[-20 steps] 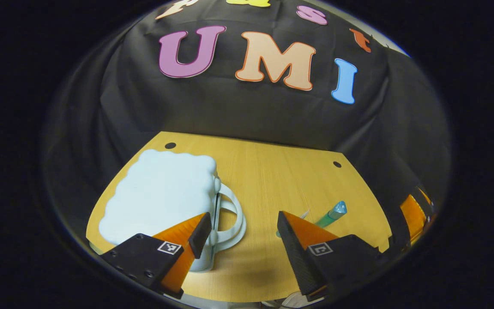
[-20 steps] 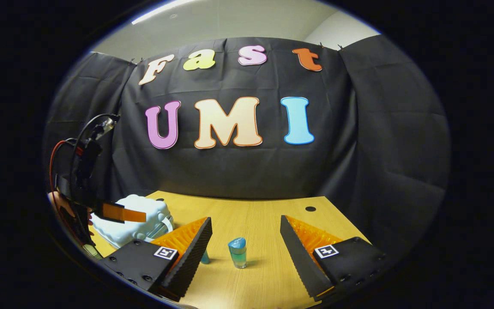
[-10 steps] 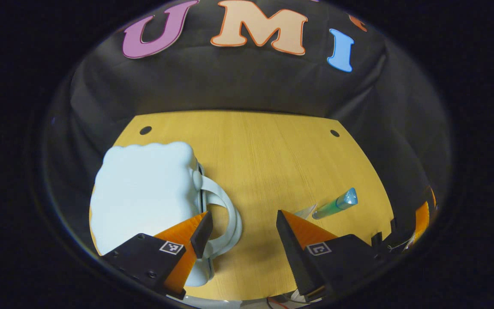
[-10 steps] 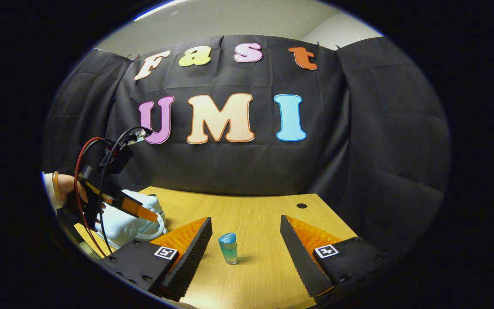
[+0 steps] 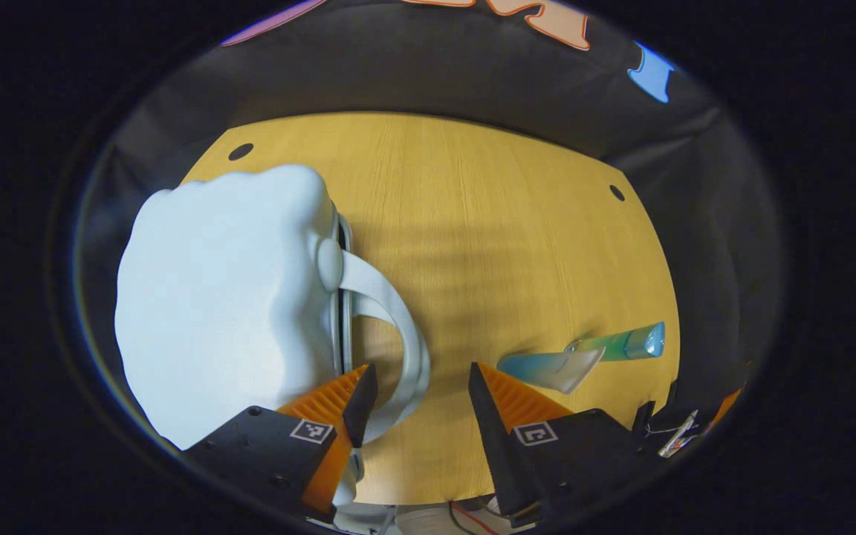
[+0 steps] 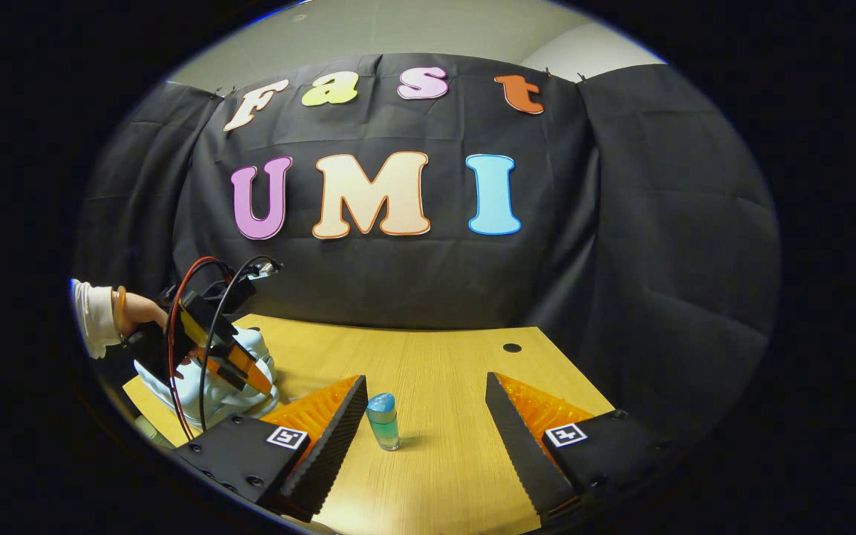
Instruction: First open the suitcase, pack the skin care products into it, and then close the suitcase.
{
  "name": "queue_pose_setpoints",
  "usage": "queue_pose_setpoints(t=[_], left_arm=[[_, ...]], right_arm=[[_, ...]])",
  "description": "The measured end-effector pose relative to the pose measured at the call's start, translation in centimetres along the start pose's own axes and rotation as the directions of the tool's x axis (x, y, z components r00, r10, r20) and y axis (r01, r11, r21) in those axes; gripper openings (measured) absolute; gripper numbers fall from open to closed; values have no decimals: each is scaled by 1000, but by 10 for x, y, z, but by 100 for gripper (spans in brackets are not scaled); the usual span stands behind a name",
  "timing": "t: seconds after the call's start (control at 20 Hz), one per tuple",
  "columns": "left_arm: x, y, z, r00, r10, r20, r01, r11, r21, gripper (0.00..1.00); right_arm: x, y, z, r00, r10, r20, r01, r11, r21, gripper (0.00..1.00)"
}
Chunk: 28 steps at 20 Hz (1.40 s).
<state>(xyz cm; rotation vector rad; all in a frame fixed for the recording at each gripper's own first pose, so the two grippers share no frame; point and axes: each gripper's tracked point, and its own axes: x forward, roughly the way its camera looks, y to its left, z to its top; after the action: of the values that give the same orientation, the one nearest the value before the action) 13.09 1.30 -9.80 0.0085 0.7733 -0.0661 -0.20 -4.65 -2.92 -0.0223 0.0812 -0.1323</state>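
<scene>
A pale blue suitcase (image 5: pixel 227 297) lies shut on the wooden table, its white looped handle (image 5: pixel 398 342) pointing right. My left gripper (image 5: pixel 417 379) hangs open just above that handle, one finger on each side of the loop. A small green-blue bottle (image 5: pixel 617 345) and a teal tube (image 5: pixel 547 368) lie right of it. In the right gripper view the bottle (image 6: pixel 383 420) stands upright ahead of my open right gripper (image 6: pixel 424 394), apart from both fingers. The left gripper (image 6: pixel 238 364), held by a hand (image 6: pixel 138 312), is over the suitcase (image 6: pixel 212 386) at far left.
The wooden table (image 6: pixel 443 371) has two round cable holes near its back edge (image 5: pixel 241 151) (image 5: pixel 616 193). Black cloth walls close in behind and on both sides. Red and black cables (image 6: pixel 183 327) trail from the left gripper.
My left gripper has tipped downward and come closer to the suitcase handle, so the suitcase looks larger. The right gripper has drifted slightly; the bottle sits a bit more to its left.
</scene>
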Motion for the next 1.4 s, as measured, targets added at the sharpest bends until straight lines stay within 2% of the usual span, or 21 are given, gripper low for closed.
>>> queue_pose_setpoints(t=[0.3,0.55,0.6,0.7,0.75,1.1,1.15,1.4], left_arm=[[15,8,-6,996,37,-83,-37,999,1,61],[25,16,-4,989,82,-120,-80,997,20,46],[28,17,-4,988,90,-128,-88,996,22,46],[33,17,-6,985,96,-146,-95,995,19,37],[35,18,-8,983,99,-157,-97,995,16,37],[49,13,-16,978,64,-201,-72,997,-30,23],[48,12,-16,978,56,-199,-62,998,-22,16],[43,8,-12,985,19,-174,-18,1000,7,7]], right_arm=[[1,-7,-5,1000,-14,-14,14,1000,1,100],[0,-15,-9,999,-30,-22,30,1000,-5,100],[-2,-17,-11,999,-33,-25,33,999,-5,100],[-2,-20,-13,999,-39,-31,39,999,-5,100],[-2,-22,-14,999,-42,-33,42,999,-6,100],[-3,-35,-19,997,-59,-49,59,998,-2,100],[-2,-36,-21,997,-60,-51,60,998,-2,100],[1,-39,-23,996,-55,-65,55,998,-14,100]])
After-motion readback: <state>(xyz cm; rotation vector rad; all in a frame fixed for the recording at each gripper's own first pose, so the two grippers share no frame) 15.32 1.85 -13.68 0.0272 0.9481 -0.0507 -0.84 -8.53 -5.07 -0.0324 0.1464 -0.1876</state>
